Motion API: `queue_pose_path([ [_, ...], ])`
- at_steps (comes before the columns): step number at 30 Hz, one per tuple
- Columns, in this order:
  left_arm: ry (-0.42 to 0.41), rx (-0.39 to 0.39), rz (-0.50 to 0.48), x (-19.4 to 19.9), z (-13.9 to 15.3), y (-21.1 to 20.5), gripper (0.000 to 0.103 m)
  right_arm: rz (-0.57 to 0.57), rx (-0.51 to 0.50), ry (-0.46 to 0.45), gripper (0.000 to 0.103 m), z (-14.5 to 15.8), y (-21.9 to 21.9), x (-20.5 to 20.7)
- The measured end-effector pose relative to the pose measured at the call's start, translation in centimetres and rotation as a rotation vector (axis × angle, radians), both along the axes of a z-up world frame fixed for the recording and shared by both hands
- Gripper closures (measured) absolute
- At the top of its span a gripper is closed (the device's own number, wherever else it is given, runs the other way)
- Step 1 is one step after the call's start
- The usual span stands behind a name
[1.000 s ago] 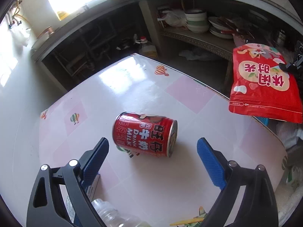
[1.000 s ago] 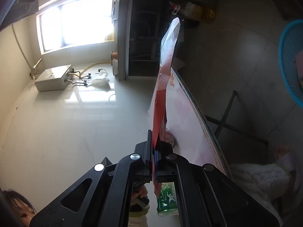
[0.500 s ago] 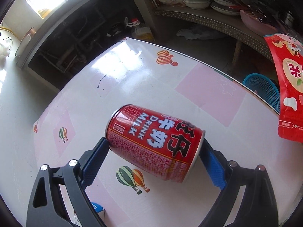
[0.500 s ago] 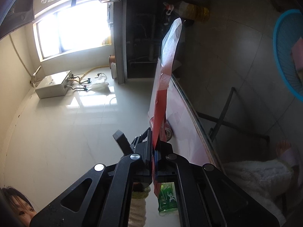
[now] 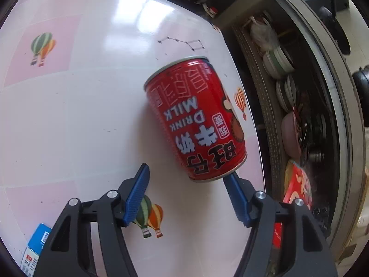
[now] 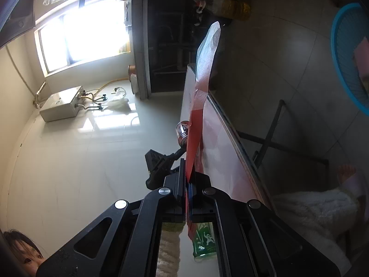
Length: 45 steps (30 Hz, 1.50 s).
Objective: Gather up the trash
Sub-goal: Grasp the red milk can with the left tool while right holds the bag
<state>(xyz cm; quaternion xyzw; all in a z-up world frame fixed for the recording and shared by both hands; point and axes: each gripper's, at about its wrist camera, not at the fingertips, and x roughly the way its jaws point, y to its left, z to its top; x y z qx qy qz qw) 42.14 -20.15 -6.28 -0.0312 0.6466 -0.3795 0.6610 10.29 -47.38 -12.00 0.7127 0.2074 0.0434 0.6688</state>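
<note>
The can [image 5: 196, 120] is lying on its side on the table [image 5: 69, 120], ahead of the left gripper [image 5: 188, 192], whose fingers are being held apart. The can's near end is being touched by the right-hand finger [image 5: 235, 196], while the other finger is standing clear of it. A flat red bag [image 6: 196, 136] is being clamped edge-on between the closed fingers of the right gripper [image 6: 187, 180], beside the table's edge. A blue basket [image 6: 343, 64] is sitting on the floor beyond.
</note>
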Motion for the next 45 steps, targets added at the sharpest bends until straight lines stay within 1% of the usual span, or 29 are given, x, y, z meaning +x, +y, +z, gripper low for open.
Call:
queue_pose_path([
  [2, -0.020, 0.014, 0.017, 0.3, 0.4, 0.5, 0.040, 0.000, -0.003, 0.000, 0.102, 0.1, 0.0, 0.0],
  [4, -0.047, 0.035, 0.023, 0.2, 1.4, 0.5, 0.038, -0.003, -0.009, 0.002, 0.102, 0.3, -0.1, -0.1],
  [5, -0.050, 0.037, 0.030, 0.5, 1.7, 0.4, 0.035, -0.005, -0.010, 0.001, 0.102, 0.3, -0.1, -0.1],
  [6, -0.052, 0.029, 0.046, 0.6, 2.2, 0.2, 0.027, -0.007, -0.012, 0.001, 0.101, 0.4, -0.2, -0.1],
  [8, -0.065, -0.009, 0.095, 1.1, 3.4, -0.2, 0.019, -0.012, -0.013, 0.004, 0.101, 0.3, -0.2, -0.2],
  [10, -0.078, -0.025, 0.102, 1.6, 4.1, -1.5, 0.016, -0.018, -0.014, 0.007, 0.100, 0.3, -0.3, -0.1],
  [12, -0.125, 0.022, 0.119, 1.6, 4.1, -3.3, 0.014, -0.021, -0.015, 0.010, 0.100, 0.2, -0.2, -0.1],
  [14, -0.161, 0.094, 0.126, 1.7, 3.4, -5.1, 0.014, -0.024, -0.016, 0.012, 0.100, 0.2, -0.2, -0.2],
  [16, -0.191, 0.166, 0.130, 1.4, 2.2, -6.1, 0.014, -0.028, -0.014, 0.013, 0.100, 0.2, -0.2, -0.4],
  [17, -0.204, 0.196, 0.134, 1.2, 1.7, -6.4, 0.016, -0.031, -0.014, 0.013, 0.100, 0.2, -0.2, -0.5],
  [18, -0.213, 0.218, 0.136, 0.9, 1.3, -6.6, 0.024, -0.035, -0.017, 0.014, 0.100, 0.2, -0.3, -0.8],
  [19, -0.215, 0.229, 0.135, 0.6, 0.9, -6.3, 0.029, -0.040, -0.018, 0.013, 0.100, 0.3, -0.3, -1.0],
  [20, -0.218, 0.241, 0.136, 0.3, 0.7, -6.1, 0.037, -0.043, -0.017, 0.012, 0.100, 0.3, -0.3, -1.2],
  [22, -0.240, 0.238, 0.138, -0.4, 1.1, -5.3, 0.038, -0.047, -0.016, 0.009, 0.100, 0.3, -0.3, -1.6],
  [24, -0.292, 0.252, 0.132, -1.6, 2.1, -4.6, 0.038, -0.048, -0.014, 0.004, 0.100, 0.2, -0.2, -1.9],
  [26, -0.368, 0.280, 0.095, -3.6, 3.5, -3.7, 0.038, -0.046, -0.015, -0.001, 0.100, 0.3, -0.1, -2.2],
  [28, -0.455, 0.300, 0.011, -6.4, 5.1, -3.2, 0.038, -0.042, -0.014, -0.006, 0.100, 0.2, 0.0, -2.4],
  [30, -0.514, 0.304, -0.063, -9.4, 6.4, -2.6, 0.039, -0.034, -0.010, -0.014, 0.100, 0.2, 0.2, -2.6],
  [33, -0.556, 0.299, -0.135, -14.0, 7.3, -1.3, 0.039, -0.024, -0.017, -0.018, 0.100, 0.3, 0.5, -3.0],
  [35, -0.571, 0.275, -0.174, -17.3, 7.7, -0.3, 0.039, -0.017, -0.017, -0.019, 0.100, 0.2, 0.7, -3.2],
  [38, -0.576, 0.215, -0.175, -21.6, 8.2, 1.1, 0.039, -0.005, -0.025, -0.018, 0.100, 0.3, 1.0, -3.9],
  [41, -0.582, 0.171, -0.165, -25.0, 8.1, 2.0, 0.039, 0.011, -0.027, -0.013, 0.100, 0.1, 1.2, -4.6],
  [45, -0.612, 0.133, -0.128, -28.4, 7.4, 2.2, 0.039, 0.040, -0.024, 0.009, 0.099, -0.3, 1.5, -5.1],
])
